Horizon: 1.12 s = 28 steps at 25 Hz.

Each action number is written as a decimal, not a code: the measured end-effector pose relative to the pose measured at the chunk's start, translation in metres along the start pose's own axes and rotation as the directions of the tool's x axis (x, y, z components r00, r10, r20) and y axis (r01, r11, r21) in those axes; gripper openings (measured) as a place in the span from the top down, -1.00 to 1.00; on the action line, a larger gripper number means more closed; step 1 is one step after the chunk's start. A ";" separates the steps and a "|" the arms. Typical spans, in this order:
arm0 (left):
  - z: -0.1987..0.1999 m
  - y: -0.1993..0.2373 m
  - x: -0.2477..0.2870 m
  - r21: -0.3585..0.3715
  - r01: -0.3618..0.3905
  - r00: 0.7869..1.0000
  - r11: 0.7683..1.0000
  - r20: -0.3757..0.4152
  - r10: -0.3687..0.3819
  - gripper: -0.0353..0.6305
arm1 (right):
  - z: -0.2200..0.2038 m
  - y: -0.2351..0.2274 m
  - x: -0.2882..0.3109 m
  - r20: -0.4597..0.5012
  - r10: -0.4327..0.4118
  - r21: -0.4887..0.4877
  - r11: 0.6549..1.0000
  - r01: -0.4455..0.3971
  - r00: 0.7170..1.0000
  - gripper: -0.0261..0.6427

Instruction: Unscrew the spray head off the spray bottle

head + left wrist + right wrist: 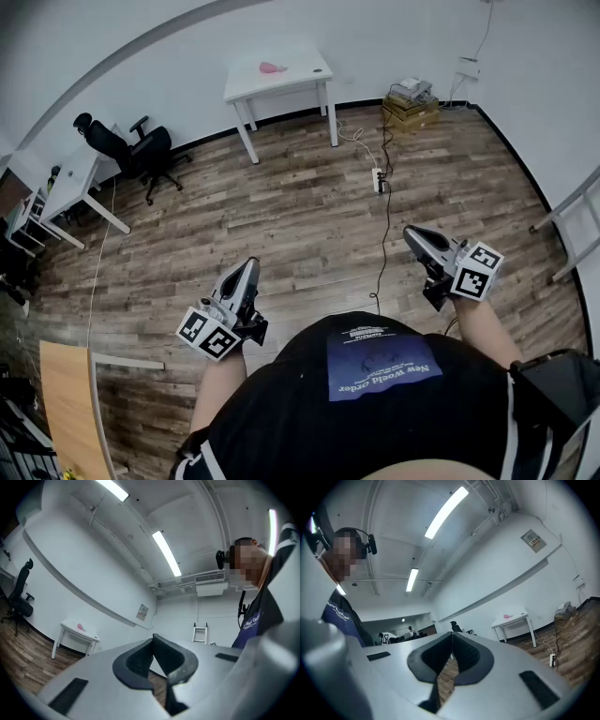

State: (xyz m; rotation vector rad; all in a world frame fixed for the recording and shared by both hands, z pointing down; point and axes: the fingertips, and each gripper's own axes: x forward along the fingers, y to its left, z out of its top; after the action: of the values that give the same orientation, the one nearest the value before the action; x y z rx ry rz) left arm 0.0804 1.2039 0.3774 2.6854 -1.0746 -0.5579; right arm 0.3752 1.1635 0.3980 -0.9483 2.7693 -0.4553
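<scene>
No spray bottle can be made out. A small pink thing [272, 67] lies on a white table [300, 80] at the far wall, too small to tell what it is; it also shows as the pink thing [80, 627] and the pink thing [507, 616] in the two gripper views. My left gripper [251, 265] is held in front of the person's body, shut, with nothing between its jaws [153, 637]. My right gripper [410, 232] is held out level on the other side, also shut and empty [452, 633]. Both are far from the table.
A black office chair [141, 150] stands at the back left beside a white desk [70, 187]. Cardboard boxes [411, 108] sit in the far right corner. A power strip [379, 178] with a cable lies on the wooden floor ahead. A wooden desk [66, 394] is at the lower left.
</scene>
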 end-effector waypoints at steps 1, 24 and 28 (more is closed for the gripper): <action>-0.002 -0.002 0.003 0.000 0.000 1.000 1.000 -0.005 0.000 0.89 | 0.000 -0.003 -0.002 0.003 0.003 0.005 1.000 -0.003 1.000 0.93; 0.003 0.078 0.005 -0.033 -0.006 1.000 0.999 -0.028 0.005 0.89 | -0.022 -0.027 0.083 -0.015 0.010 0.042 0.999 -0.009 1.000 0.93; 0.035 0.130 -0.003 -0.025 0.023 1.000 0.999 -0.014 -0.023 0.89 | -0.014 -0.010 0.141 -0.015 -0.005 0.006 1.000 0.005 1.000 0.93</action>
State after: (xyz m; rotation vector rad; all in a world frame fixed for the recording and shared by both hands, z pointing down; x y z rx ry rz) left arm -0.0170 1.1112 0.3875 2.6798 -1.0274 -0.5512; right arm 0.2671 1.0717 0.4044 -0.9543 2.7779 -0.4727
